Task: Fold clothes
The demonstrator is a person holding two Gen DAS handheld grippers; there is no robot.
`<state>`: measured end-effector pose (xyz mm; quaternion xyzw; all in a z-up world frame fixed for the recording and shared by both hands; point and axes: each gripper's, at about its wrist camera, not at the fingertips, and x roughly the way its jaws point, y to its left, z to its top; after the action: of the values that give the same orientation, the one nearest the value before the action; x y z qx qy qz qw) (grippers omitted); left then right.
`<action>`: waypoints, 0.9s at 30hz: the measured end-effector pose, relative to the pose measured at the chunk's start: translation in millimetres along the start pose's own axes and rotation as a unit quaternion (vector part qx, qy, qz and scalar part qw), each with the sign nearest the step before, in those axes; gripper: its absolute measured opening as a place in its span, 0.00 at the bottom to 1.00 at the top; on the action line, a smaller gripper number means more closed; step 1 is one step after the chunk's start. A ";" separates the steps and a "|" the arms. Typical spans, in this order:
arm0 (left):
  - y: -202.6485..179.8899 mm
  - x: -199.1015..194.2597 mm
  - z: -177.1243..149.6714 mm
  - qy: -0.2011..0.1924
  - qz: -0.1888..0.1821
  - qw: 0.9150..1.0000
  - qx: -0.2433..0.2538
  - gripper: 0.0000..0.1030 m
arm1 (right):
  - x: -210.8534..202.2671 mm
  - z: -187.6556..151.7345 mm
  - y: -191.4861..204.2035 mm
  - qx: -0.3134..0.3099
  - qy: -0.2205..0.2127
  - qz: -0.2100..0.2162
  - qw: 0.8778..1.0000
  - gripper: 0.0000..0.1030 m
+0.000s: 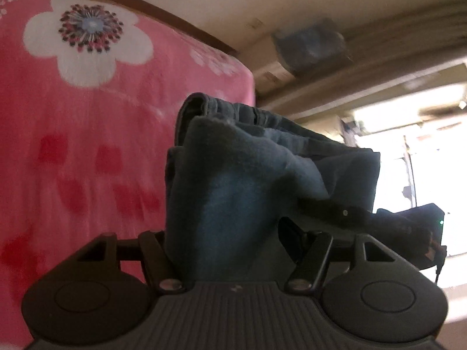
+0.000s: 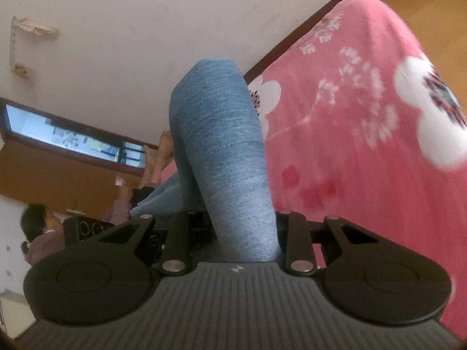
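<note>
A pair of blue jeans (image 1: 233, 180) is lifted off a pink flowered blanket (image 1: 73, 145). In the left wrist view the denim bunches up between the fingers of my left gripper (image 1: 230, 250), which is shut on it; the waistband shows at the top. In the right wrist view my right gripper (image 2: 242, 242) is shut on a lighter blue fold of the jeans (image 2: 221, 151), which rises in front of the camera and hides the fingertips. The blanket (image 2: 364, 160) lies to the right.
The blanket covers a bed with a dark wooden edge (image 2: 280, 49). A person (image 2: 41, 233) sits at the left by a window (image 2: 73, 140). A wooden floor (image 2: 432, 8) shows at the upper right. A dark device (image 1: 420, 233) sits at the right.
</note>
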<state>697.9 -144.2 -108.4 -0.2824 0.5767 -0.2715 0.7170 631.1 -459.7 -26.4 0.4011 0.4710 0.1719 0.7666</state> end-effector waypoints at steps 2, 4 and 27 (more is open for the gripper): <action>9.0 30.0 26.3 -0.018 0.016 1.000 -0.012 0.63 | 29.2 37.2 -21.6 -0.006 0.012 0.004 1.000 0.24; 18.4 55.2 52.4 -0.033 0.015 0.999 -0.033 0.62 | 53.0 73.1 -39.8 -0.011 0.021 0.006 1.000 0.24; 34.8 137.7 180.7 -0.146 0.126 0.977 -0.094 0.68 | 188.0 252.1 -162.3 0.020 0.040 0.073 0.996 0.34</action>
<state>903.1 -201.9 -194.5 -0.3104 0.5197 -0.0794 0.7920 922.9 -553.9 -203.3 0.4425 0.4743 0.2336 0.7244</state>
